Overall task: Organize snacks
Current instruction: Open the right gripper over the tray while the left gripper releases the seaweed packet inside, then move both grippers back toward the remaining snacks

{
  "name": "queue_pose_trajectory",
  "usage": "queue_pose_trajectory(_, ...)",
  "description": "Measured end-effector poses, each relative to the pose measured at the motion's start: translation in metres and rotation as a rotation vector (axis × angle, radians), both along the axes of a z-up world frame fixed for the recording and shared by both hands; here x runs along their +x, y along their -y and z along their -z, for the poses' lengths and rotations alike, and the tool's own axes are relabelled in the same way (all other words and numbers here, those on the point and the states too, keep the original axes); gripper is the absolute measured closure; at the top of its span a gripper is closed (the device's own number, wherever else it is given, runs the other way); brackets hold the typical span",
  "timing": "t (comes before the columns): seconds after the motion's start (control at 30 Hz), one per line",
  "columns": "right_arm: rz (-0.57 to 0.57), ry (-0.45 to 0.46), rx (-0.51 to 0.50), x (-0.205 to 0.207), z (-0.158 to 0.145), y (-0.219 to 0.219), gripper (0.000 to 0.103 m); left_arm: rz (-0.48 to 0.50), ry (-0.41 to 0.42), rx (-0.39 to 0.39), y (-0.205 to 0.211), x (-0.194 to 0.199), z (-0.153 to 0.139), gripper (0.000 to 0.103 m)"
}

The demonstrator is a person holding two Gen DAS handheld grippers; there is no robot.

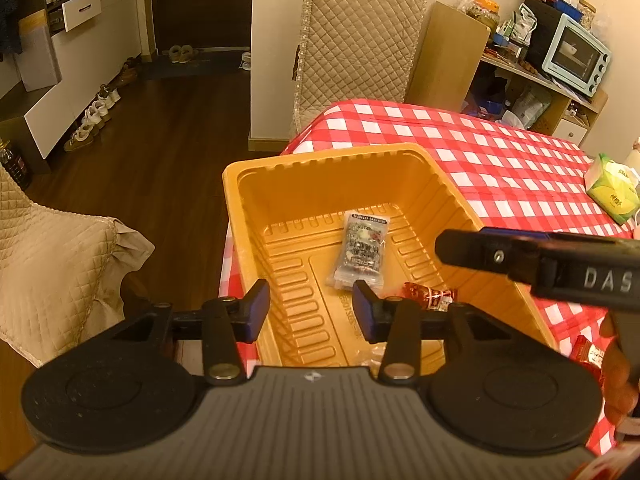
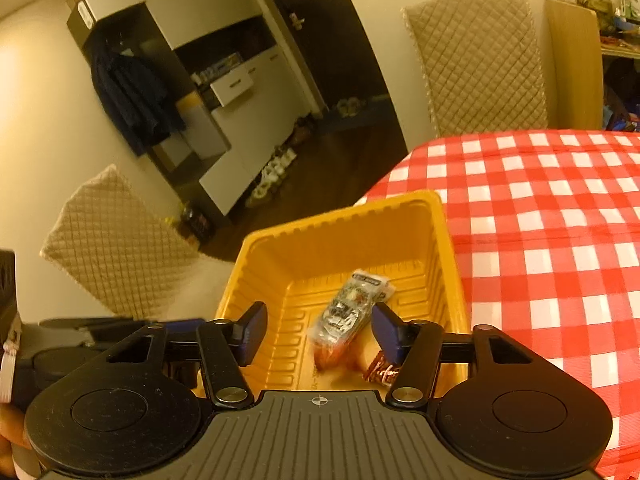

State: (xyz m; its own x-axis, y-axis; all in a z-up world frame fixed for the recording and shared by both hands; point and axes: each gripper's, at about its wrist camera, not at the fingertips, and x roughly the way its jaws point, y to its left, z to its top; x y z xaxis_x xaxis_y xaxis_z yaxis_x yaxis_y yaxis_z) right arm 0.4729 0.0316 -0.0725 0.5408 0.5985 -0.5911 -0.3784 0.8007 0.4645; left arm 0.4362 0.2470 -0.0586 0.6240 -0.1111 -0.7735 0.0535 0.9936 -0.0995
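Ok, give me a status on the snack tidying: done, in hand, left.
Done: a clear packet and a red-wrapped snack lie in the yellow tray on the checked tablecloth. In hand: nothing; the left gripper and right gripper both hang open over the tray. Left: at least one more red packet lies on the cloth outside the tray, by its right side.

Red & white check cloth [image 1: 500, 160] on the table. Padded chair [image 1: 356, 40] behind it. Little blue oven [image 1: 576, 54] on a shelf, right side. Tissue pack [image 1: 612, 188] nr the edge. Shoes [image 1: 96, 116] in a row on the floor.
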Motion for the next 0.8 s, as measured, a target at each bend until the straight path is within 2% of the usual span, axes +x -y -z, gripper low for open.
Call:
queue_pose_trajectory(0.13, 0.011, -0.003, 0.003, -0.005, -0.006, 0.004, 0.042, 0.005, 0.01, -0.002, 0.0, -0.011, -0.006, 0.054)
queue_pose_trajectory(0.27, 0.025, 0.01, 0.002, -0.018, -0.013, 0.015, 0.028, 0.01, 0.023, -0.004, 0.001, -0.024, -0.012, 0.045)
queue_pose_trajectory(0.57, 0.053, 0.039, 0.016, -0.059, -0.031, 0.046, 0.02, 0.002, 0.063, -0.006, 0.016, -0.066, -0.035, 0.041)
queue_pose_trajectory(0.8, 0.073, 0.054, 0.025, -0.106, -0.044, 0.081, 0.018, 0.003, 0.095, -0.022, 0.039, -0.111, -0.053, 0.041)
